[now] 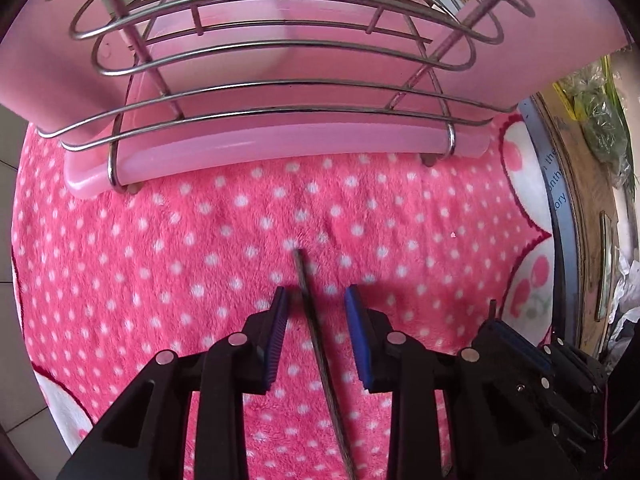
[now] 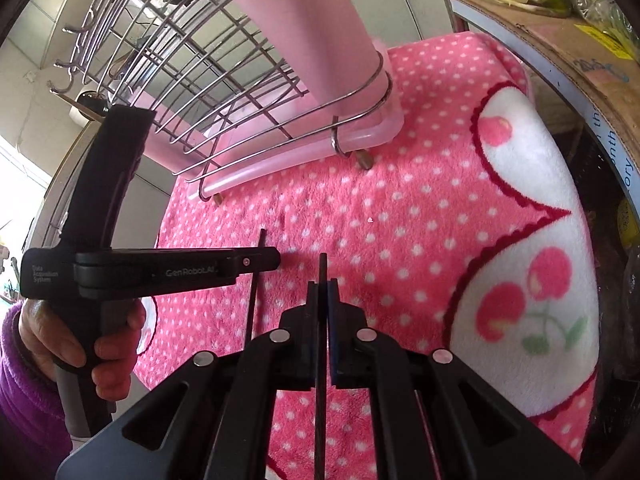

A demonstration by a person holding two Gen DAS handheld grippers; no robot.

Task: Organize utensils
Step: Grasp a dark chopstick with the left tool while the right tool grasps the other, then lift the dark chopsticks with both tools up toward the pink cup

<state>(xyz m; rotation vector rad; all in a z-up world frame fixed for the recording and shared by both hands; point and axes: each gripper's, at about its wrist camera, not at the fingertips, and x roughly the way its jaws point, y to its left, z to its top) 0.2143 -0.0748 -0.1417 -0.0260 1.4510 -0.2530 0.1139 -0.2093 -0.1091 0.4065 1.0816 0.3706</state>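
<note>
A dark chopstick [image 1: 316, 332] lies on the pink dotted blanket [image 1: 200, 240] between my left gripper's [image 1: 316, 300] open blue pads, touching neither. My right gripper [image 2: 322, 284] is shut on a second dark chopstick [image 2: 321, 340], whose tip sticks out past the pads. In the right wrist view the left gripper [image 2: 264, 258] sits to the left with the first chopstick [image 2: 255, 288] under it. The right gripper also shows in the left wrist view [image 1: 496, 316]. A wire dish rack [image 1: 280, 60] on a pink tray [image 1: 280, 148] stands ahead.
A purple-sleeved hand [image 2: 80, 336] holds the left gripper's handle. A cardboard box [image 2: 560, 40] with bagged greens stands to the right of the blanket. The blanket's white cherry-print patch [image 2: 532, 280] lies at right. Hooks and a grey wall are behind the rack.
</note>
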